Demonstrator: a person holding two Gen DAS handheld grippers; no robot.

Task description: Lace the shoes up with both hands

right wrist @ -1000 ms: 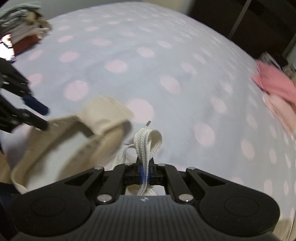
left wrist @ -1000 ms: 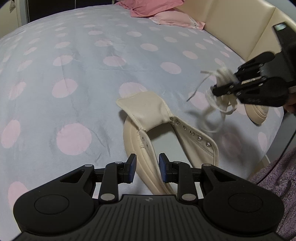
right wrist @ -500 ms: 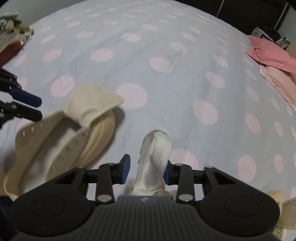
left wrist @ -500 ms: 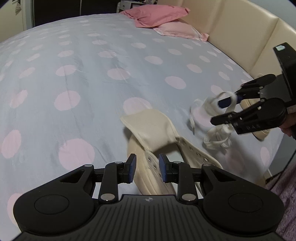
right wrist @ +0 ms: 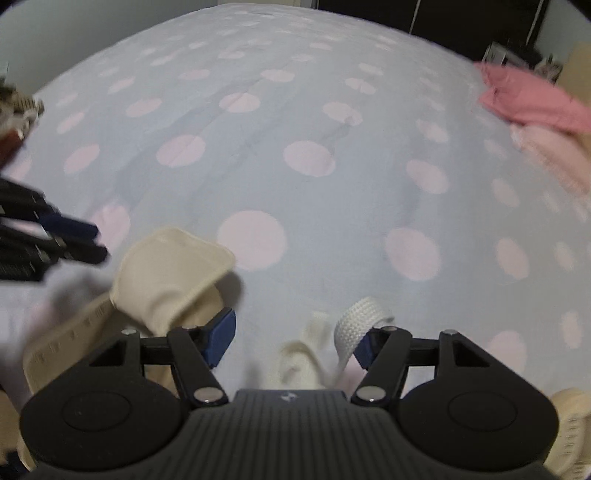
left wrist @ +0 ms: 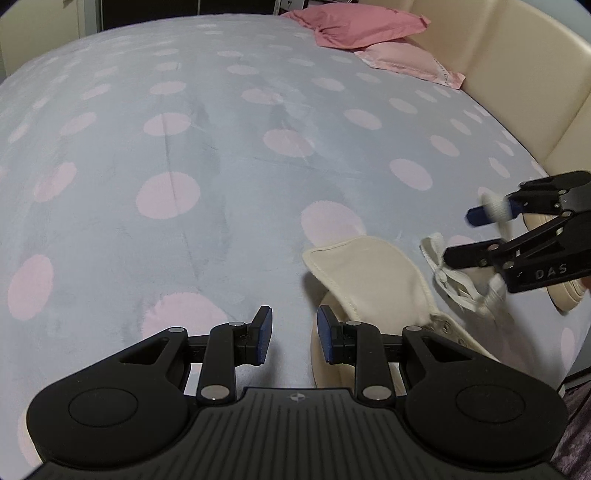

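A cream shoe (left wrist: 373,273) lies unlaced on the dotted bedspread, its tongue flipped up and its eyelets bare; it also shows in the right wrist view (right wrist: 166,277). My left gripper (left wrist: 293,332) stands open just left of the shoe, holding nothing. To the right of the shoe my right gripper (left wrist: 460,236) is open wide. The white lace (right wrist: 360,317) is draped loosely over its right finger, and the rest of the bundle (left wrist: 461,288) sags onto the bed below. From the right wrist view, the left gripper (right wrist: 99,243) is at the left edge and my right gripper (right wrist: 293,339) is at the bottom.
A second cream shoe (left wrist: 567,295) lies at the bed's right edge. Pink pillows (left wrist: 369,29) rest at the far end against a cream padded headboard (left wrist: 517,81). Folded clothes (right wrist: 14,110) sit at the far left. The bedspread (left wrist: 184,147) stretches out ahead.
My right gripper has opened from shut on the lace and dropped lower beside the shoe; the lace now only hangs over one finger. The left gripper has shifted left of the shoe.
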